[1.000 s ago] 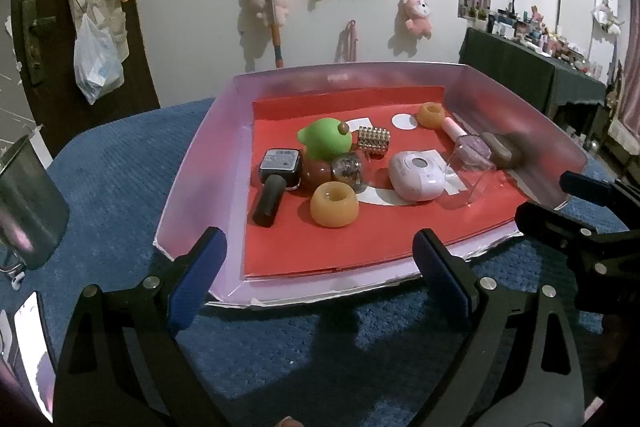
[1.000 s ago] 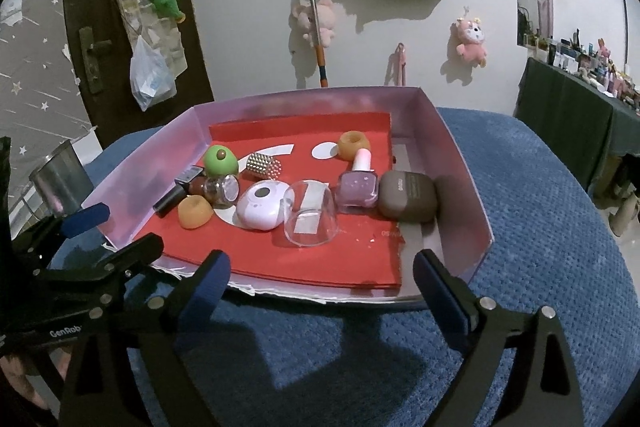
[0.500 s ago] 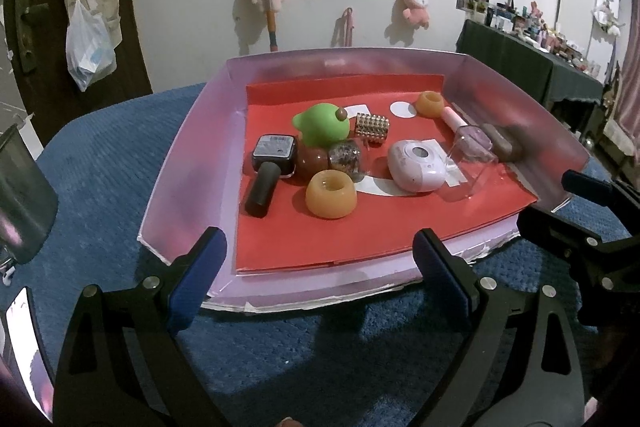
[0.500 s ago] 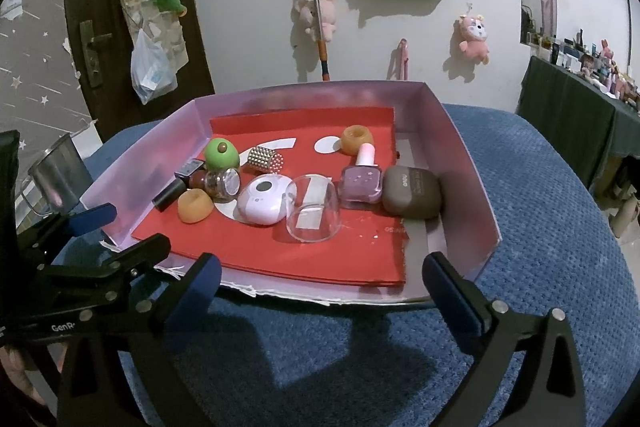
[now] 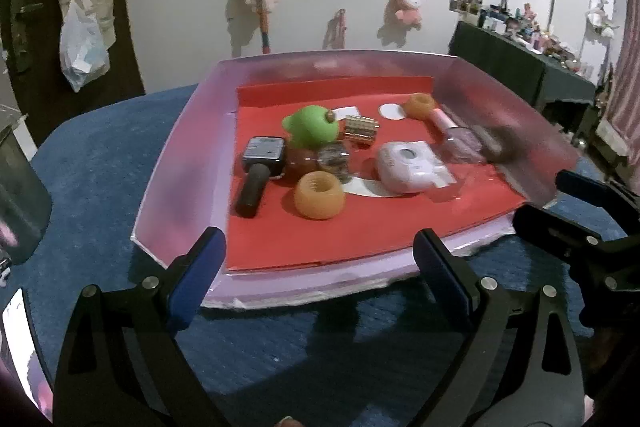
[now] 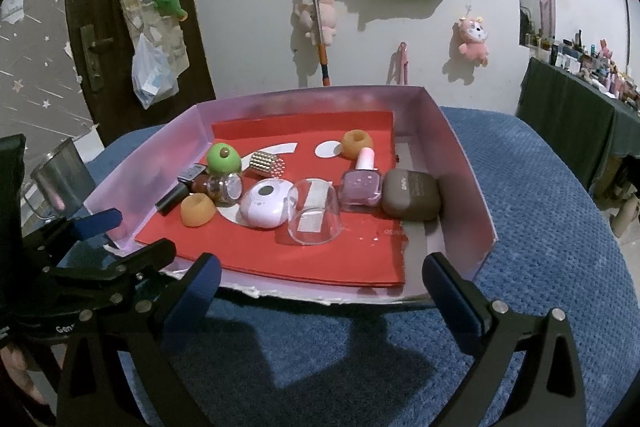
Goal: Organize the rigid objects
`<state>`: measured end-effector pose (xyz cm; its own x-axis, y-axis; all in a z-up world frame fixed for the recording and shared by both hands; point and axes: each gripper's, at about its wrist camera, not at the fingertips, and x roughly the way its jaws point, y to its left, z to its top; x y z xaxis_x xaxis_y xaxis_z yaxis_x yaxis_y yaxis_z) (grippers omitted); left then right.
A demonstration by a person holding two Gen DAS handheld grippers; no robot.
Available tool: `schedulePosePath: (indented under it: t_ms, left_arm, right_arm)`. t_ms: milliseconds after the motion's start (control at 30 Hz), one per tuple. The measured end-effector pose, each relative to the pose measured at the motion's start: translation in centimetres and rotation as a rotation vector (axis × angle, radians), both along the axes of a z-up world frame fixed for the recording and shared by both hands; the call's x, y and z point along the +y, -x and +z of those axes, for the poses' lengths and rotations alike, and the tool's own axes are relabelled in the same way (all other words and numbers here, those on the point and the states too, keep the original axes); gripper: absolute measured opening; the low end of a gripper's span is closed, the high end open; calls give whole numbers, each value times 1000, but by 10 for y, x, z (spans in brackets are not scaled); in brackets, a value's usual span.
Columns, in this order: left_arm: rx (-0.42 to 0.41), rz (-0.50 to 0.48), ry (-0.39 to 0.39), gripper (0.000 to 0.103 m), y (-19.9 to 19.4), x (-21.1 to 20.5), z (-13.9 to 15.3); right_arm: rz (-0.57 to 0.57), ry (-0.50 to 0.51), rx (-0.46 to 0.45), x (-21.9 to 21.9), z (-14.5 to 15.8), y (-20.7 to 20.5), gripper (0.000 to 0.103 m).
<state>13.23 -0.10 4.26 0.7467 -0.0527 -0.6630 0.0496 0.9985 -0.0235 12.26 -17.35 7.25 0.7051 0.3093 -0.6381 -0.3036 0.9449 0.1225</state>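
- The right gripper (image 6: 322, 291) hangs above the blue cloth (image 6: 540, 227) just short of the tray's near edge, its jaws spread wide after just opening further, with nothing between them.
- The left gripper (image 5: 318, 267) stands the same way at the tray's near edge, jaws spread apart and empty.
- The pink tray (image 6: 460, 163) with its red liner (image 6: 280, 259) holds all the small things.
- In the right wrist view, the clear cup (image 6: 314, 213) lies on its side at the liner's centre; the white oval device (image 6: 266, 203) touches it at 9 o'clock.
- The pink nail-polish bottle (image 6: 360, 187) sits at 2 o'clock from the cup, with the brown case (image 6: 410, 199) touching its right side.
- One orange ring (image 6: 196, 209) lies at 9 o'clock, another orange ring (image 6: 354, 143) at 1 o'clock near the back.
- The green toy (image 6: 224, 159) and the block of metal beads (image 6: 266, 163) sit at 11 o'clock.
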Motion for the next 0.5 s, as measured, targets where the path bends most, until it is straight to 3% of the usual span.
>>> schedulePosePath:
  t_ms: [233,500]
  left_arm:
    - [11,-15,60,96,18,3,11]
    - [83,-17,83,96,45,0,-2]
  right_arm:
    - [-3,-38,-25,-11,23,16,103]
    - [28,-29,70,-23,15,39,103]
